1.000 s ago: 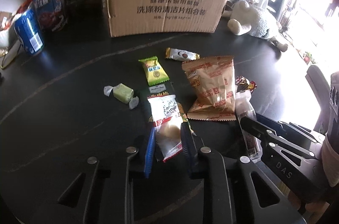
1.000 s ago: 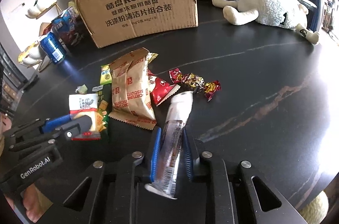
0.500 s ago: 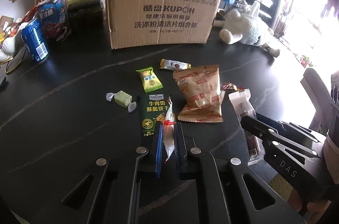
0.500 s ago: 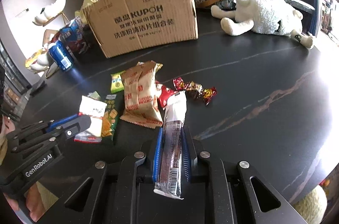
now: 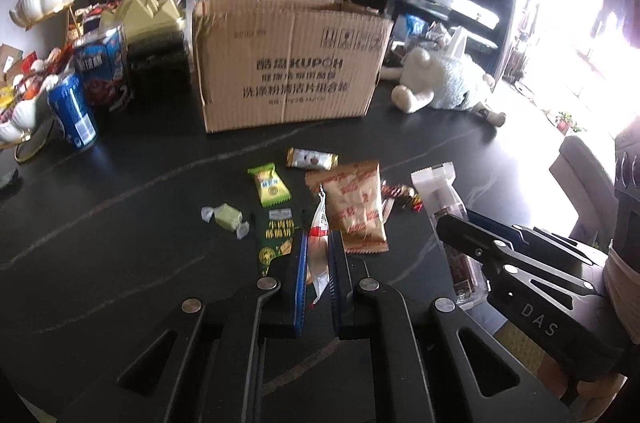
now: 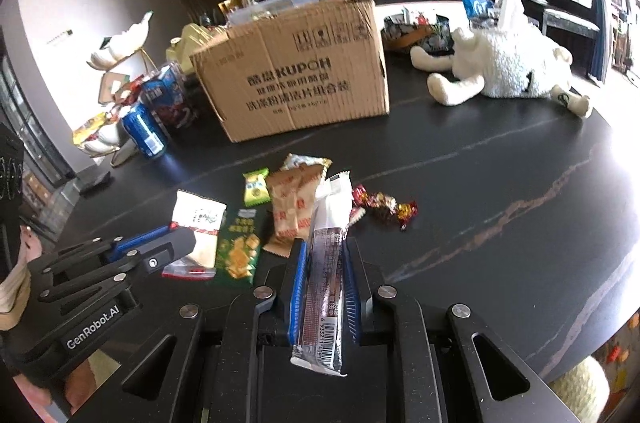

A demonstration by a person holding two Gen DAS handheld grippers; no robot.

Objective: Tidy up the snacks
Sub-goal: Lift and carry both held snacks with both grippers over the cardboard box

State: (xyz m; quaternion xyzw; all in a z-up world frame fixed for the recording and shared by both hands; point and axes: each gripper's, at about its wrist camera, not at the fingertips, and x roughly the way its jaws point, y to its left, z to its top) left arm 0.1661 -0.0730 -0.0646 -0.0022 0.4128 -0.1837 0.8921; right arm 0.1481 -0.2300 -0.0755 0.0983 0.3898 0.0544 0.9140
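Left gripper (image 5: 317,247): we had it clamped on a white packet (image 6: 199,228) | right gripper (image 6: 323,263): we had it clamped on a brown bar (image 6: 325,275) | both raised off the table (image 6: 500,183) | loose snacks (image 5: 352,207) lay below, before the box (image 5: 288,63)

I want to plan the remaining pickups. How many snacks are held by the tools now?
2: a white packet in the left tool; a long brown bar in the right tool.
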